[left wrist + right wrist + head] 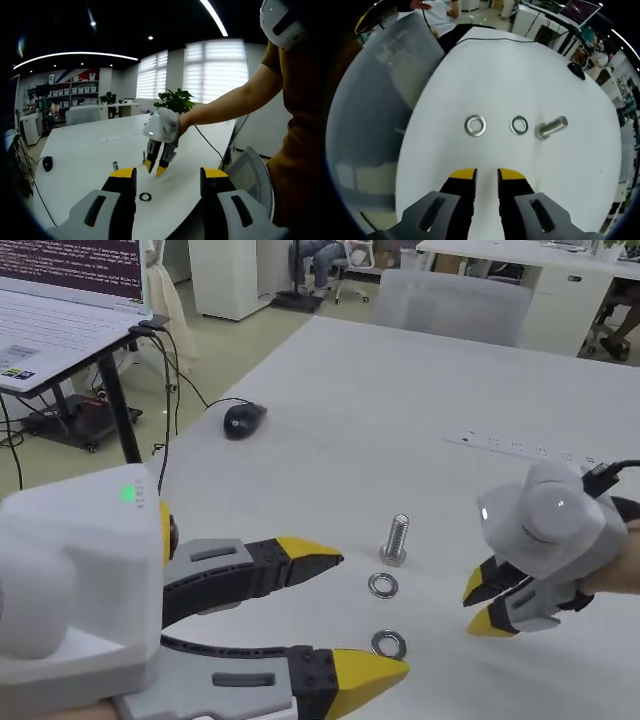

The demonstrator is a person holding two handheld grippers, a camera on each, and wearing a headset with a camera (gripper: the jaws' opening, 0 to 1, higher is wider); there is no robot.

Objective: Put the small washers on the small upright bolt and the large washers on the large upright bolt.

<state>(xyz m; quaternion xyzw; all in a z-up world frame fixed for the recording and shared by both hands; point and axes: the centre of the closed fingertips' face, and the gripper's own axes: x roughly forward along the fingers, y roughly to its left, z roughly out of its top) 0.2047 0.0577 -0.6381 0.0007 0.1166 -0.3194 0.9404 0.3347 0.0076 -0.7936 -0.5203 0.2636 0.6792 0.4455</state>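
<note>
1. Left gripper [372, 614] is the nearest thing to me, at 7 o'clock in the head view. Its jaws are spread wide and hold nothing. In its own view a washer lies on the table ahead, in line with the gap between the two yellow tips.
2. Just off the tip of that gripper's lower jaw, the near washer [389, 644] lies flat on the white table [330, 390]. I cannot tell whether the tip touches it.
3. At 4 o'clock in the head view I have the right gripper [478, 608], its tips angled down toward the washers from their 3 o'clock side. Its jaws are only narrowly parted and grip nothing. In its own view there is a slim gap between the tips, which sit clear of both washers.
4. At 12 o'clock from the near one, and apart from it, the far washer [383, 585] also lies flat. I cannot tell whether the two differ in size.
5. At 12 o'clock again, just beside the far washer, the bolt [395, 540] stands upright on its head. Both washers are on the table, not on it. In the right gripper view, washer, washer and bolt run in one row from 9 to 3 o'clock.
6. Well apart, at 10 o'clock from the bolt, sits a black mouse [243, 420].
7. At 2 o'clock from the bolt a white power strip [520, 448] lies on the table.
8. Off the table, a laptop [60, 310] sits on a stand at 10 o'clock, and a grey chair [450, 305] stands past the far edge at 1 o'clock.
</note>
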